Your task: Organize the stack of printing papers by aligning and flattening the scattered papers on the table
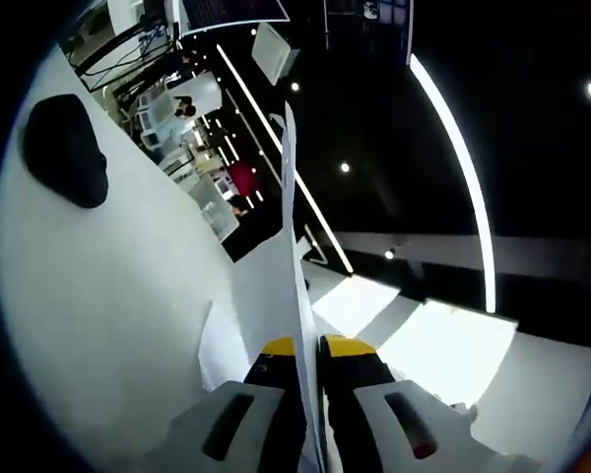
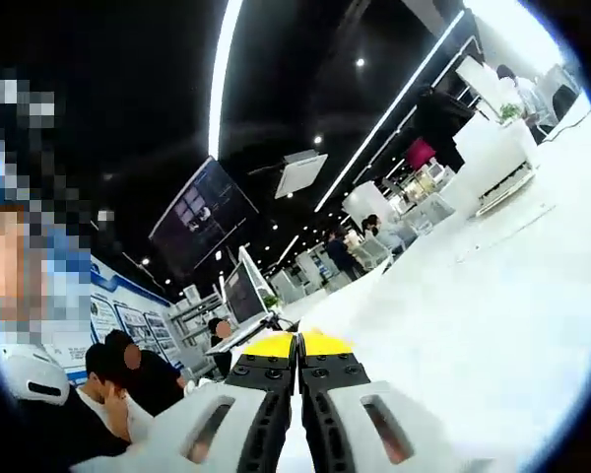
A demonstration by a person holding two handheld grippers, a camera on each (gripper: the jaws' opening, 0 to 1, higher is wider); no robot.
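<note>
In the left gripper view my left gripper (image 1: 308,347) is shut on white printing paper (image 1: 294,246). The paper stands edge-on between the yellow-tipped jaws and rises to a thin point high in the view. Another white sheet (image 1: 222,345) lies on the white table (image 1: 108,286) just left of the jaws. In the right gripper view my right gripper (image 2: 297,344) is shut, its yellow tips pressed together. A white sliver shows low between its jaws; I cannot tell whether it is paper. The white table (image 2: 473,305) spreads out to its right.
A black rounded object (image 1: 66,150) lies on the table at the far left. White boxes (image 2: 488,158) stand at the table's far end. A monitor (image 2: 241,286) and seated people (image 2: 118,384) are off to the left, in a dark hall with light strips.
</note>
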